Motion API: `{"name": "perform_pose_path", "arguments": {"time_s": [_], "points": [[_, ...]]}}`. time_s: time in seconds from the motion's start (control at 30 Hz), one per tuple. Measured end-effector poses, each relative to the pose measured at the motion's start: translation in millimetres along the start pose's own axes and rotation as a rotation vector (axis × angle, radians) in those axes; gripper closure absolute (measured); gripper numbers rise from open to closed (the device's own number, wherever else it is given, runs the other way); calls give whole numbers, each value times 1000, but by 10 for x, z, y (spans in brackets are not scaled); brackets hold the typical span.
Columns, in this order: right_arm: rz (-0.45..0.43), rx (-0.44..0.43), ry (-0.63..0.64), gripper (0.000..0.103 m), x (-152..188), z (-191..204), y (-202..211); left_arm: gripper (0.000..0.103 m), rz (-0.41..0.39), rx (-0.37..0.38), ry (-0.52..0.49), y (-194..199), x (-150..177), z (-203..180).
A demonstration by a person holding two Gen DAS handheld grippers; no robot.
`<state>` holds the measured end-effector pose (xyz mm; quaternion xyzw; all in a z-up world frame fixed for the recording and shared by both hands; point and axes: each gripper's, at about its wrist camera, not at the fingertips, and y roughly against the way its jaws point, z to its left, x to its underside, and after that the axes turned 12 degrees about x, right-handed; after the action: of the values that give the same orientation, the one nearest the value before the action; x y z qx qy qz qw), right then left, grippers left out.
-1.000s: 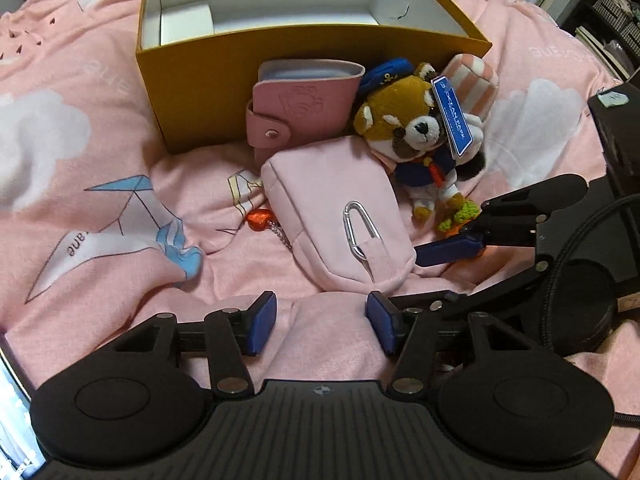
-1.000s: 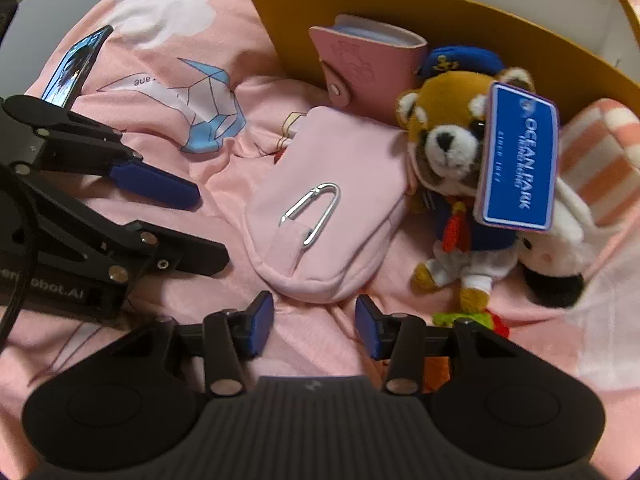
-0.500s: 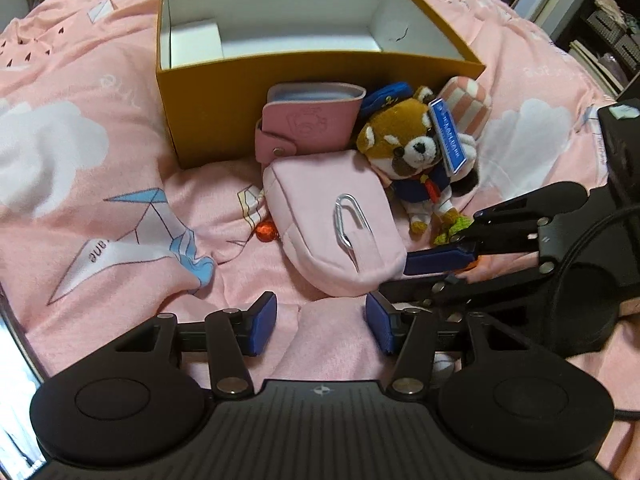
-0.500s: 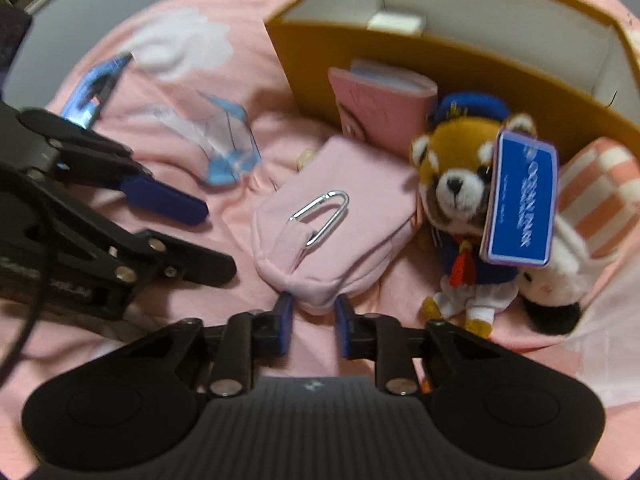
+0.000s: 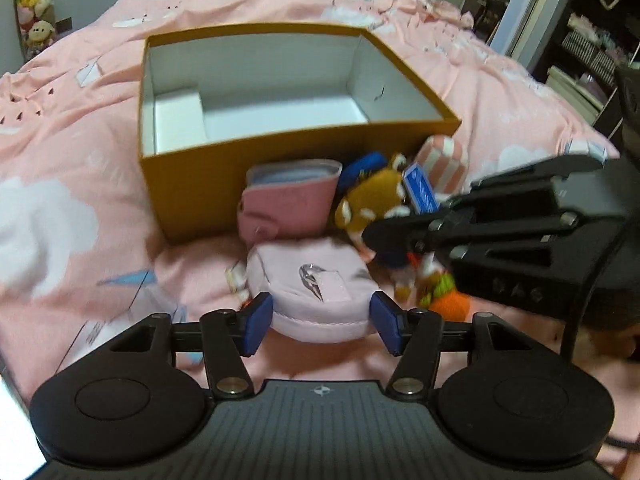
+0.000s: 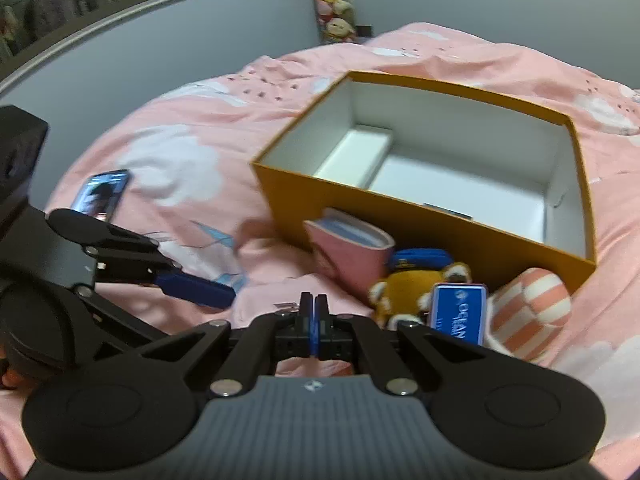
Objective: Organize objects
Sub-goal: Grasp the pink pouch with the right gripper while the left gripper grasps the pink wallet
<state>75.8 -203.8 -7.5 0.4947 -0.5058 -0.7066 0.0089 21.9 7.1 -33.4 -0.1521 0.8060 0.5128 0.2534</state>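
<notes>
- Left tool (image 5: 320,320) is nearest. Its blue pads sit on either side of the pale pink fabric pouch with a silver carabiner (image 5: 320,280). The jaws are opening and the pouch is between them, but it doesn't look squeezed.
- Right tool (image 6: 314,312) is clenched tight, with nothing visibly pinched as far as I can tell. In the left view it hangs over the toy pile on the right.
- The pouch lies on the pink cloud-print bedspread (image 5: 80,128), just in front of the box and not in it.
- Behind the pouch are a pink snap-button card holder (image 5: 288,204), a brown red-panda plush with a blue cap and blue tag (image 5: 372,200) and a pink-and-white striped soft toy (image 5: 442,160).
- An orange and green knitted bit (image 5: 444,300) sits near right.
- Furthest back is the mustard-yellow cardboard box with white inside (image 5: 192,184), which looks empty apart from a white insert.
- A phone (image 6: 102,194) lies far left.
- My guess is we're at the very start, lining up on the pouch. Next the left tool needs to close on it properly, then lift it over the near wall.
- Count: two tools, one box, one pouch, one card holder, one panda, one striped toy, one phone.
</notes>
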Motion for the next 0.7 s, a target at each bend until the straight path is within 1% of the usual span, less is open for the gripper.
{"name": "perform_pose_path", "arguments": {"time_s": [0.1, 0.13, 0.17, 0.27, 0.33, 0.37, 0.4, 0.43, 0.47, 0.5, 0.6, 0.67, 0.7], "points": [[17, 18, -21, 103, 15, -70, -46, 34, 0, 9, -10, -63, -39, 0], [25, 27, -24, 101, 25, -93, -51, 34, -6, 8, -15, -69, -39, -10], [28, 44, -21, 98, 36, -110, -60, 34, -19, 9, -14, -65, -45, -11], [43, 105, 12, 96, 134, -152, -44, 34, -54, 8, 7, -33, -89, 31], [58, 93, 23, 96, 194, -168, -40, 34, -69, -1, 14, -20, -107, 61], [66, 80, 33, 94, 215, -161, -42, 34, -72, 0, 15, -17, -116, 69], [73, 69, 54, 90, 233, -136, -49, 34, -74, 1, 16, -17, -129, 76], [75, 62, 82, 79, 247, -94, -58, 34, -78, 0, 16, -17, -137, 78], [73, 57, 107, 65, 256, -51, -69, 34, -83, -3, 17, -12, -145, 82], [70, 47, 143, 61, 266, 9, -82, 34, -86, -5, 16, -12, -155, 84], [58, 38, 230, 57, 281, 150, -124, 35, -92, 1, 23, -25, -185, 102], [40, 71, 269, 52, 276, 202, -175, 36, -99, 9, 29, -22, -208, 116], [31, 89, 279, 52, 269, 209, -205, 36, -103, 10, 34, -14, -213, 124]]}}
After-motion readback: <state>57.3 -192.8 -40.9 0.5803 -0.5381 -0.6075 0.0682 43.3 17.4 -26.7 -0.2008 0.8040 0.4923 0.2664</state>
